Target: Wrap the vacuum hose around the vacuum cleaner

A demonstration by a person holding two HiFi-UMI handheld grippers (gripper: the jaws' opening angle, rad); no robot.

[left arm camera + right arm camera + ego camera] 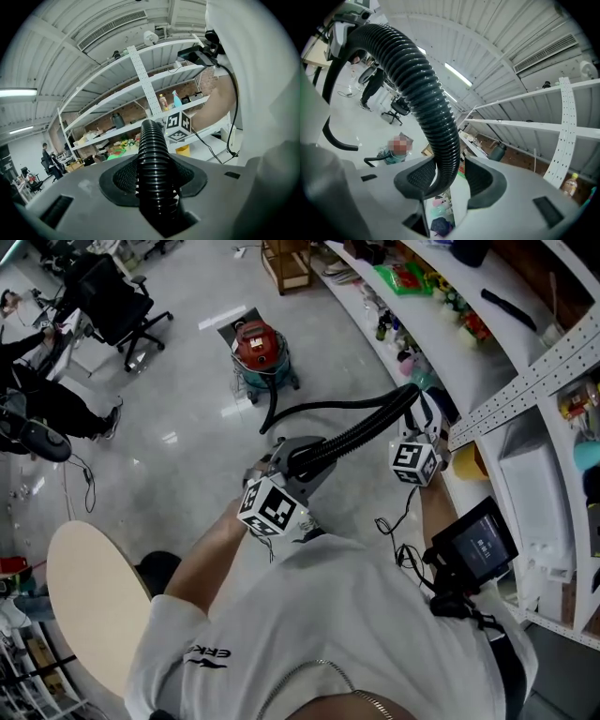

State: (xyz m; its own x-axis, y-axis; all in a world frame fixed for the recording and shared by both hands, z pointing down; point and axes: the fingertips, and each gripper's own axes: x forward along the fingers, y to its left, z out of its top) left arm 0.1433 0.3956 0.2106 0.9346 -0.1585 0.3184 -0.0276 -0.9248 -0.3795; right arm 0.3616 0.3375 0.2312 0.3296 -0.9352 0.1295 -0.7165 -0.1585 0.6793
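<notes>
So you had the left gripper [286, 457] and right gripper [424, 418] clamped on the hose [356, 432], strung crosswise between them, with the vacuum [260, 351] on the floor [187, 399] well ahead, nearer the left.

Item 1: dark brand lettering on the person's white shirt [309, 615], on the sleeve below and behind the left tool [292, 457]; it appears to read "ERKE" [204, 652] above a swoosh-like logo, seen upside down. Item 2: small dark screen [478, 545] beside and behind the right tool [419, 407]; a line of pale characters shows, too small to read. Item 3: black-and-white square code patterns on each tool's marker cube [272, 507] [413, 463] [178, 125]; no letters or digits. Item 4: bottles [162, 101] on the shelf beyond the left tool; labels illegible.
</notes>
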